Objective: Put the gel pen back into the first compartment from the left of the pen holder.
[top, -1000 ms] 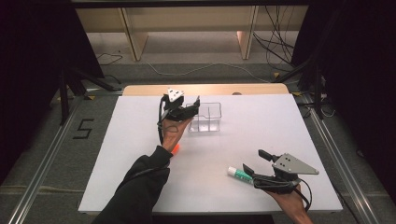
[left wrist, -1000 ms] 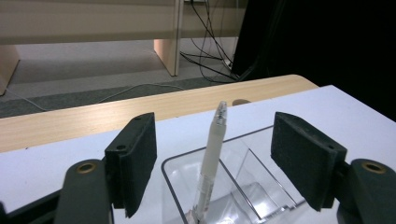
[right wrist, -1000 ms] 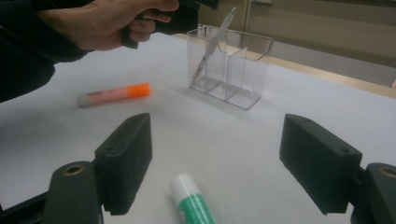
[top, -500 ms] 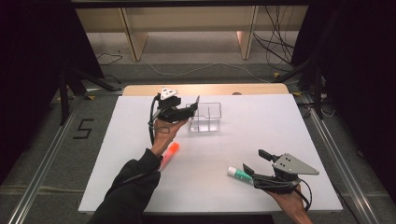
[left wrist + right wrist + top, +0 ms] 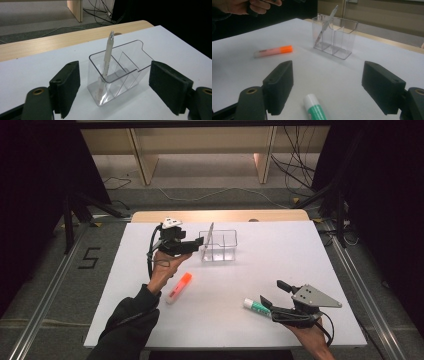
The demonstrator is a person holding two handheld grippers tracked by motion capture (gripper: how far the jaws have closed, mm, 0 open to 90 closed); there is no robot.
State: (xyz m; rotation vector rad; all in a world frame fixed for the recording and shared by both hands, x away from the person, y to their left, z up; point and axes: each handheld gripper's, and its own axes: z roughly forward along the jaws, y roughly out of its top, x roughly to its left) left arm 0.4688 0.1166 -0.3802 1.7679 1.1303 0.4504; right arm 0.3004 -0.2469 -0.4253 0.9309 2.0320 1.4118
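1. One pen (image 5: 209, 236) now stands tilted in the left-end compartment of the clear organizer (image 5: 223, 251), tip on the floor of the box and top leaning over the rim. A second ago the left gripper (image 5: 196, 244) was right at the organizer; it has since drawn back a little toward the person and its jaws stand wide apart, holding nothing. Judgement: the pen is delivered and the release is complete.
2. Right gripper (image 5: 270, 293) has not shifted; its jaws are spread and empty, with the green-and-white marker (image 5: 256, 306) lying between them near the front edge of the table (image 5: 310, 250). Judgement: this item looks next in line.
3. Orange highlighter (image 5: 179, 287) lies flat, well apart from the organizer, unchanged in position.
4. Materials: the organizer is rigid, transparent plastic with thin partition walls and a notched rim; the pen is slim, pale, tapered. Jaw pads are matt black blocks. Tabletop is smooth white, edged with wood at the far side.
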